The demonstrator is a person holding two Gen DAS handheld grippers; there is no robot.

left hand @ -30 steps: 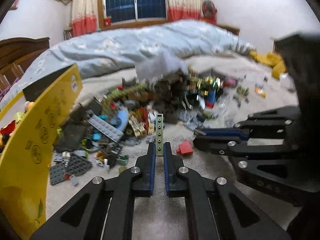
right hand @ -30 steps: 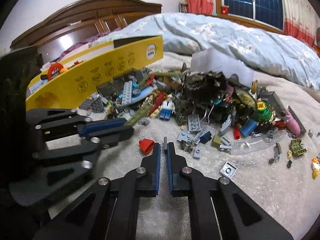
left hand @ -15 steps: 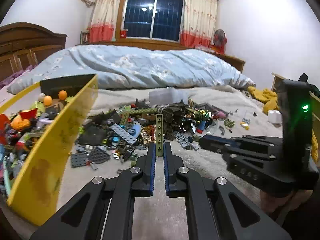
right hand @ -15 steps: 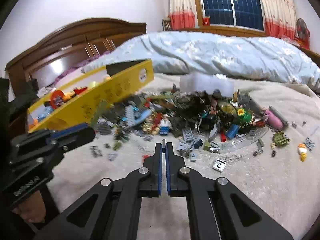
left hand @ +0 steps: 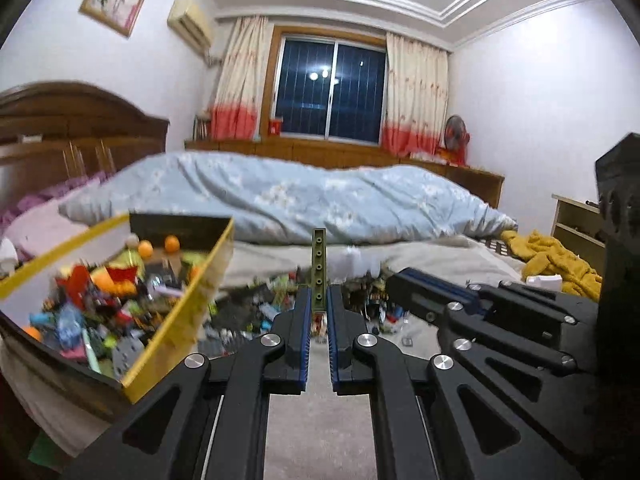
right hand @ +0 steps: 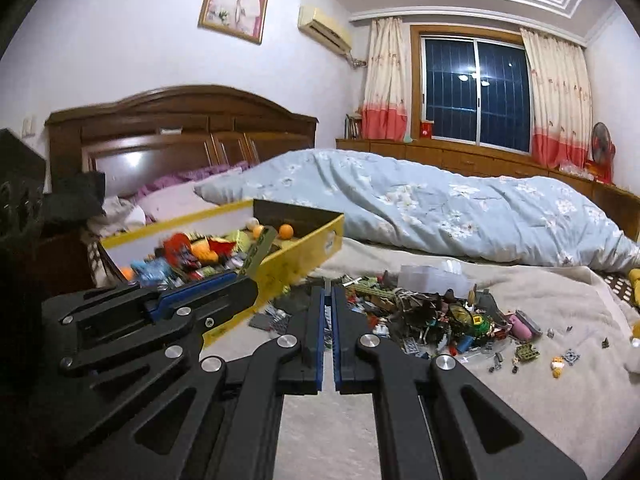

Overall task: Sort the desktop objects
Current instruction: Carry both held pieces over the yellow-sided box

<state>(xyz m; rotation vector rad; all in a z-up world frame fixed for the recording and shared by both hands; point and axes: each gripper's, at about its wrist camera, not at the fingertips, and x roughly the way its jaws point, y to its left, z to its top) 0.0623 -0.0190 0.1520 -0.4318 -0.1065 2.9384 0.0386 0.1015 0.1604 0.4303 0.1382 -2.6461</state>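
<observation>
Green and long, the brick strip [left hand: 319, 264] stands straight up between the pads of my left hand-held gripper [left hand: 319, 300], which is clenched tight on its bottom end. My right hand-held gripper [right hand: 328, 308] is squeezed closed too, and a thin grey piece [right hand: 328, 286] pokes up at its tips; I cannot tell what it is. The yellow box [left hand: 180, 312] full of bright toys sits just to the left, tilted a bit. The big pile of bricks [right hand: 432, 312] lies on the beige blanket [right hand: 540, 380] past both grippers. A blue quilt [right hand: 440, 208] is bunched up behind the pile.
</observation>
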